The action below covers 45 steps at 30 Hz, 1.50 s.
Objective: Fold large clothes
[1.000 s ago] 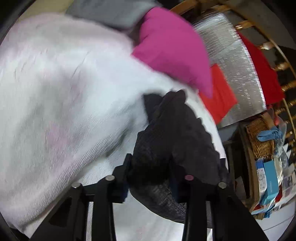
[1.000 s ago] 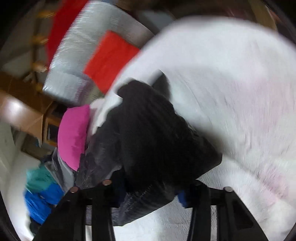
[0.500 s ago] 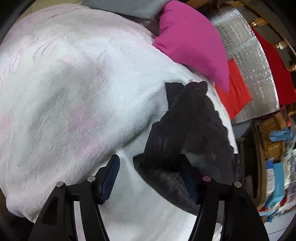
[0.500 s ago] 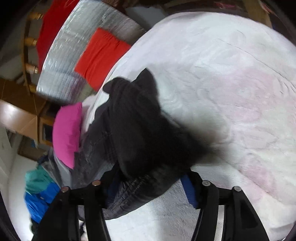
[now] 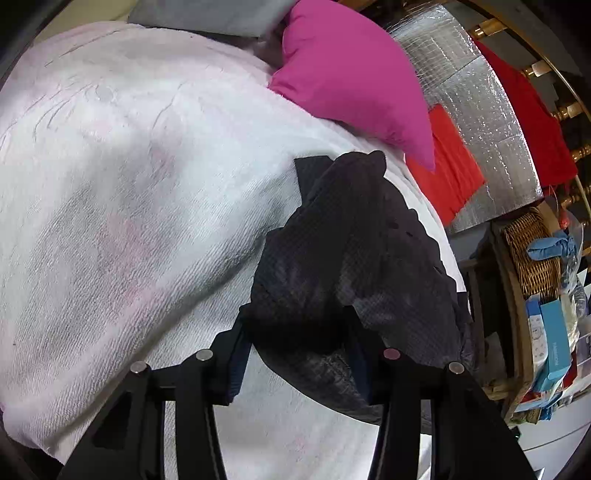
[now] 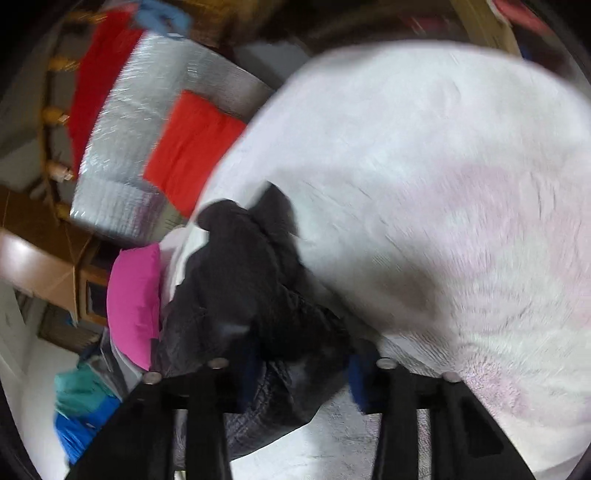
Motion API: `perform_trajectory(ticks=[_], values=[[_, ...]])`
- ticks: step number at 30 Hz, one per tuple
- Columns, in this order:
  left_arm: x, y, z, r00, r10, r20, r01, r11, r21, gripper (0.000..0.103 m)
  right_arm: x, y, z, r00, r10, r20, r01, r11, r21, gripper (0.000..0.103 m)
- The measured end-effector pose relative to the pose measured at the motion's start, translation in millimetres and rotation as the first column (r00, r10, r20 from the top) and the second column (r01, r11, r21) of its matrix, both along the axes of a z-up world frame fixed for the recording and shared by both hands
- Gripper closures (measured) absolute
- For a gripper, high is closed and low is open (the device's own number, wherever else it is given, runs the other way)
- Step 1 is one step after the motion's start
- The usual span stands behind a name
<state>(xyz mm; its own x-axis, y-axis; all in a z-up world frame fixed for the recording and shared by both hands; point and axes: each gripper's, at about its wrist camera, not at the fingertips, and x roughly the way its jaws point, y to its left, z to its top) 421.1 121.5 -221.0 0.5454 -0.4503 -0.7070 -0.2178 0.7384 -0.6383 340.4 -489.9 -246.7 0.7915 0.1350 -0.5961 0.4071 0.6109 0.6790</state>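
Note:
A dark grey waffle-knit garment (image 5: 354, 266) lies bunched on a white and pink fleecy blanket (image 5: 129, 206). My left gripper (image 5: 299, 362) has its jaws around the near fold of the garment, with a clear gap between the blue pads. My right gripper (image 6: 301, 380) also has the garment (image 6: 251, 288) bunched between its jaws, which stand apart. The right wrist view is blurred by motion. The blanket (image 6: 443, 206) fills the right of that view.
A magenta pillow (image 5: 354, 74) and a grey pillow (image 5: 207, 14) lie at the blanket's far edge. Beyond are a silver quilted panel (image 5: 476, 110), red cloths (image 5: 450, 166), a wicker basket (image 5: 532, 254) and boxes (image 5: 554, 339). The right wrist view shows wooden furniture (image 6: 40, 266) and blue-green cloth (image 6: 81, 406).
The left gripper opened half a second ago and has now narrowed around the garment's near fold. The right gripper's jaws have come somewhat closer on the garment, and its view has swung.

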Motion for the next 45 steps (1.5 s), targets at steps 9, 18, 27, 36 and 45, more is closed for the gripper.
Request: perform_trajectory(ticks=[9, 18, 27, 36, 45], values=[[3, 1, -8, 0.999, -0.002, -0.053, 0.004, 0.999, 0.047, 0.039, 7, -1, -19, 0.987, -0.004, -0.159, 0.0, 1.0, -0.027, 0.068], [-31, -10, 32, 0.997, 0.036, 0.066, -0.057, 0.933, 0.355, 0.027, -37, 2, 13, 0.98, -0.152, -0.126, 0.13, 0.978, -0.162, 0.032], [-60, -34, 70, 0.957, -0.059, 0.283, -0.101, 0.85, 0.517, 0.02, -49, 88, 67, 0.975, 0.18, 0.129, -0.107, 0.892, -0.438, 0.033], [-30, -102, 33, 0.964, -0.256, 0.074, 0.13, 0.695, 0.707, 0.019, 17, 131, 15, 0.919, 0.369, -0.139, -0.393, 0.881, -0.263, 0.06], [-3, -79, 27, 0.977, -0.214, -0.016, 0.19, 0.83, 0.524, 0.019, 18, 109, 37, 0.933, 0.355, -0.059, -0.359, 0.904, -0.234, 0.06]])
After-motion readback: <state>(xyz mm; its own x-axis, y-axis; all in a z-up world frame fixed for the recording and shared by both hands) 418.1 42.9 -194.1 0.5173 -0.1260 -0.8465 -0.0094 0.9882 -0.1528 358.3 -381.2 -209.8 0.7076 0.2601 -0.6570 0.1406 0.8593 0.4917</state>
